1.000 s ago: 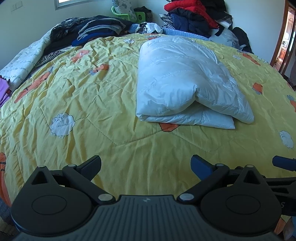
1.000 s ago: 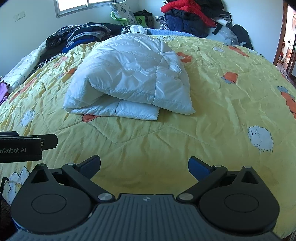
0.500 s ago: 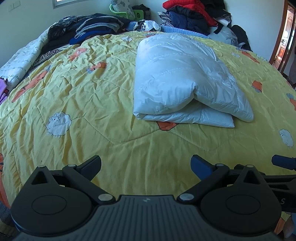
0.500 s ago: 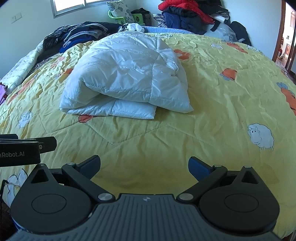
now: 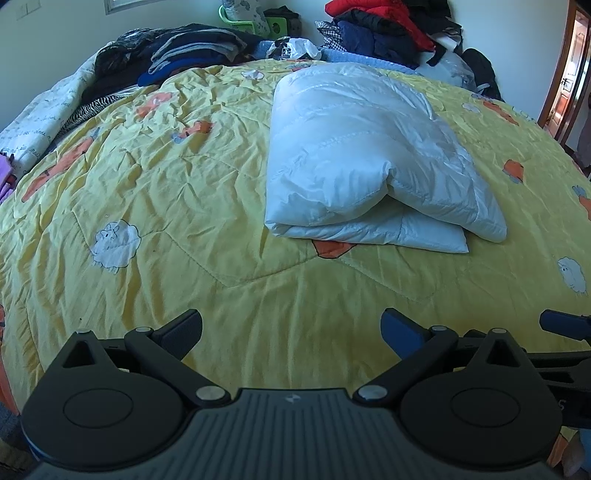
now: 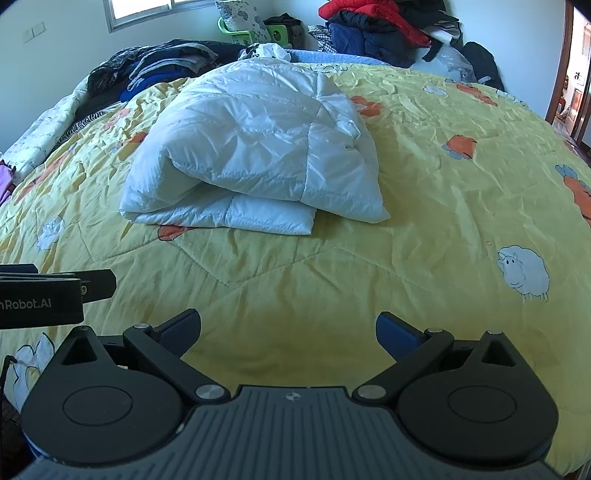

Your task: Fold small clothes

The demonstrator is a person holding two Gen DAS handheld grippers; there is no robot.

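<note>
Fold looks done: white padded garment [image 5: 369, 166] lies folded on bed [image 5: 166, 184]; both hand-held grippers [image 5: 291, 326] [image 6: 288, 326] apart, empty, near of it; next, fetch another garment

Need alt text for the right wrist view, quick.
A folded white padded garment lies on a yellow cartoon-print bedspread, ahead and left of the open, empty right tongs. The left tongs show at the left edge; clothes piles sit behind.
</note>
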